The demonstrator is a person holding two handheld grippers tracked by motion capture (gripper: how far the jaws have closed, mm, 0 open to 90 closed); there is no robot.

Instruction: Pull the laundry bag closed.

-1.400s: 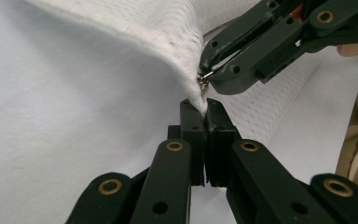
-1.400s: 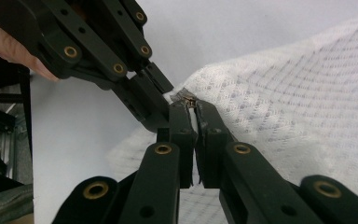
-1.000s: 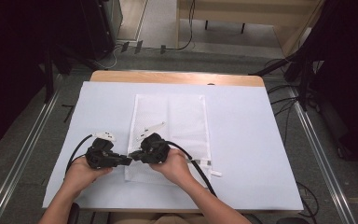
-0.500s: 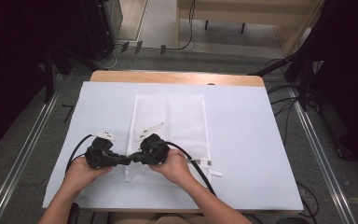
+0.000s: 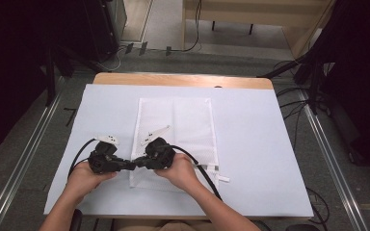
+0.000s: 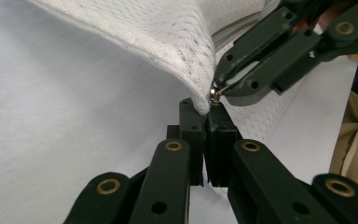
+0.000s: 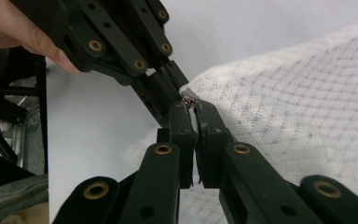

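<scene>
A white mesh laundry bag (image 5: 183, 125) lies flat on the white table cover, and its near left corner is lifted. My left gripper (image 5: 131, 166) comes in from the left; its jaws have just been closing and are now shut on the bag's corner fabric (image 6: 200, 100). My right gripper (image 5: 139, 162) meets it from the right, tip to tip. It is shut on the small metal zipper pull (image 7: 189, 98) at that corner. In the left gripper view the right gripper (image 6: 216, 91) hangs just above my own tips (image 6: 207, 109). The mesh (image 7: 298, 93) bulges up beside the right gripper (image 7: 193, 105).
The white cover (image 5: 260, 144) spreads over a wooden table (image 5: 183, 79). A white tag (image 5: 156, 132) lies on the bag, and a label (image 5: 219, 177) sticks out at its near right corner. Gripper cables (image 5: 200, 168) trail toward the person. Metal rails (image 5: 323, 144) flank the table.
</scene>
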